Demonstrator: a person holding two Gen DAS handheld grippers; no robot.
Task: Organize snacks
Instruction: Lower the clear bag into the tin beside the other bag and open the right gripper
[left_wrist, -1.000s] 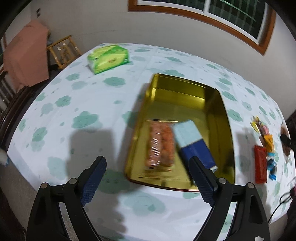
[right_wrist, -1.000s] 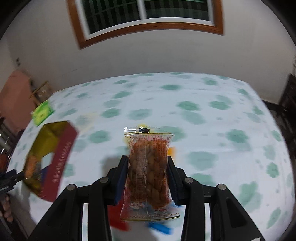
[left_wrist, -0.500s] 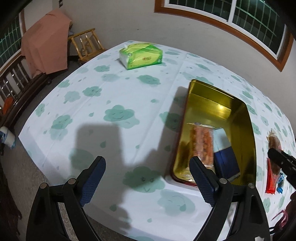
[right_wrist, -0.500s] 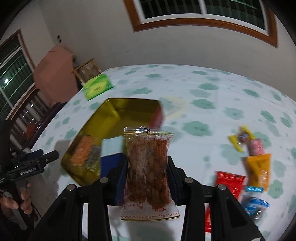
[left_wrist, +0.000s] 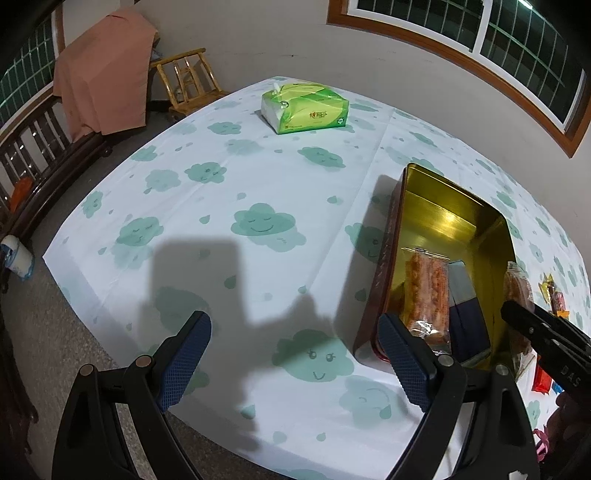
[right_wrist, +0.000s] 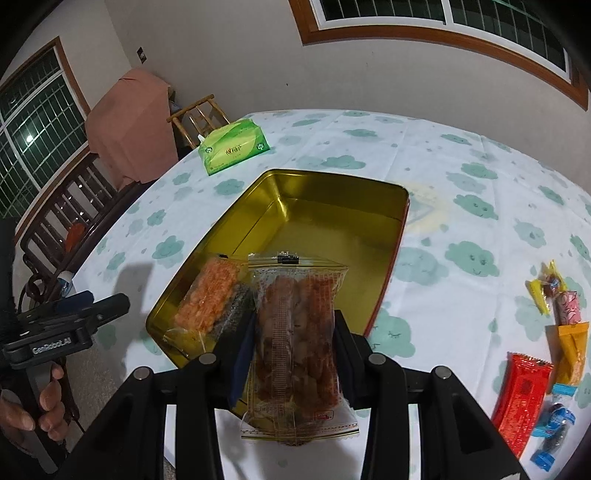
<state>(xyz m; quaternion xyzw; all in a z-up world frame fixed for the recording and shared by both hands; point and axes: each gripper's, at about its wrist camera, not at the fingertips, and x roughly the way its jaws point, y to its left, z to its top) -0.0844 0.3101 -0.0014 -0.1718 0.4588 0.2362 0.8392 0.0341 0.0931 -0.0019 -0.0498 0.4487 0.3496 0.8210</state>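
- My right tongs (right_wrist: 293, 354) are clamped on a clear packet of brown twisted snacks (right_wrist: 295, 332); the packet stands upright between the pads, its sealed top edge above them and its bottom seal hanging below.
- In the right wrist view the held packet sits in front of the near end of the gold tin (right_wrist: 332, 206); I cannot tell whether it is already over the tin's rim or just short of it.
- In the left wrist view the same packet (left_wrist: 517, 288) shows just past the tin's right wall (left_wrist: 495, 258), with the black tip of the right tongs beside it.
- My left tongs (left_wrist: 295, 354) stand wide apart with nothing between the pads, above bare cloud-print cloth on the bench (left_wrist: 258, 184), just left of the tin.
- Inside the tin, at its near end: an orange snack packet (right_wrist: 207, 295) lying flat and a blue box (left_wrist: 465, 302) beside it. The far half of the tin is bare gold.
- On the bench right of the tin, well apart from it: a red packet (right_wrist: 521, 398), an orange-yellow packet (right_wrist: 570, 347), small wrapped sweets (right_wrist: 554, 291) and blue wrappers (right_wrist: 554, 428).
- A green tissue pack (left_wrist: 304, 107) lies at the far side of the bench.
- My left hand (right_wrist: 40, 398) grips the left tongs' handle at the picture's left edge.
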